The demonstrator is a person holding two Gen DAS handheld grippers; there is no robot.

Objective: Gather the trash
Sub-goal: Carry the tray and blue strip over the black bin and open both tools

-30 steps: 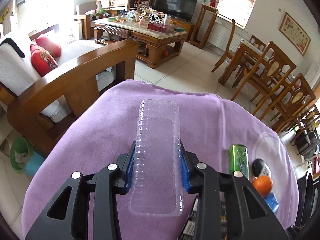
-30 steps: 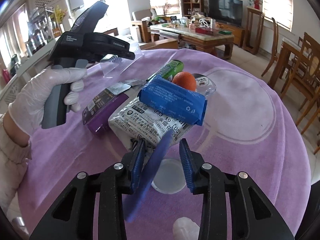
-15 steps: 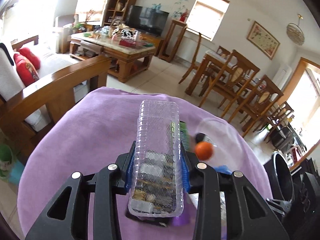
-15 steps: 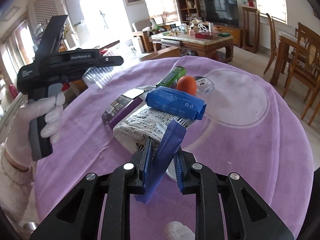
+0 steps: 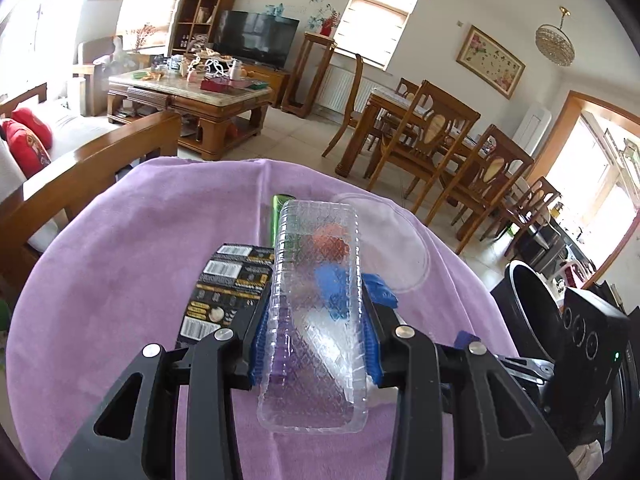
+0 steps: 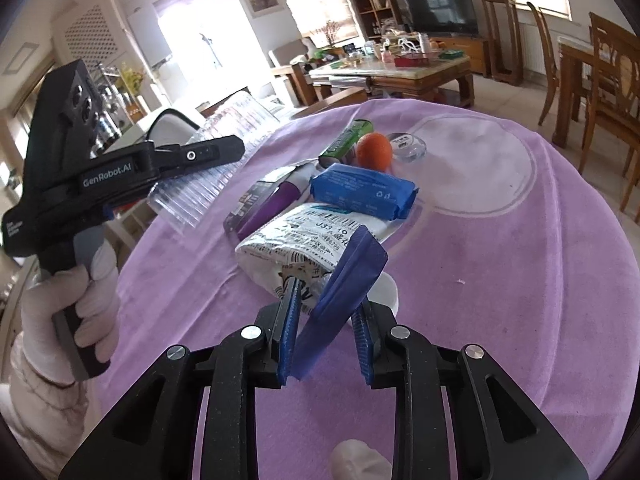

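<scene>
My left gripper [image 5: 314, 320] is shut on a clear plastic tray [image 5: 316, 320] and holds it above the purple-clothed table [image 5: 120, 280]; it also shows in the right wrist view [image 6: 208, 172]. My right gripper [image 6: 326, 312] holds a dark blue wrapper [image 6: 340, 304] between its jaws, which stand a little apart. On the table lie a blue packet [image 6: 364, 194], a white printed bag [image 6: 304, 248], a purple package [image 6: 268, 204], a green can [image 6: 346, 142], an orange [image 6: 374, 150] and a white lid [image 6: 386, 290].
A black bin [image 5: 528, 300] stands at the table's right side. A wooden sofa arm [image 5: 80, 176] lies beyond the table's far left edge. Dining chairs [image 5: 440, 140] stand beyond the right. A small clear round container [image 6: 406, 144] sits by the orange.
My left gripper has swung right with the tray, now over the trash pile. My right gripper's jaws have spread a little with the blue wrapper still between them.
</scene>
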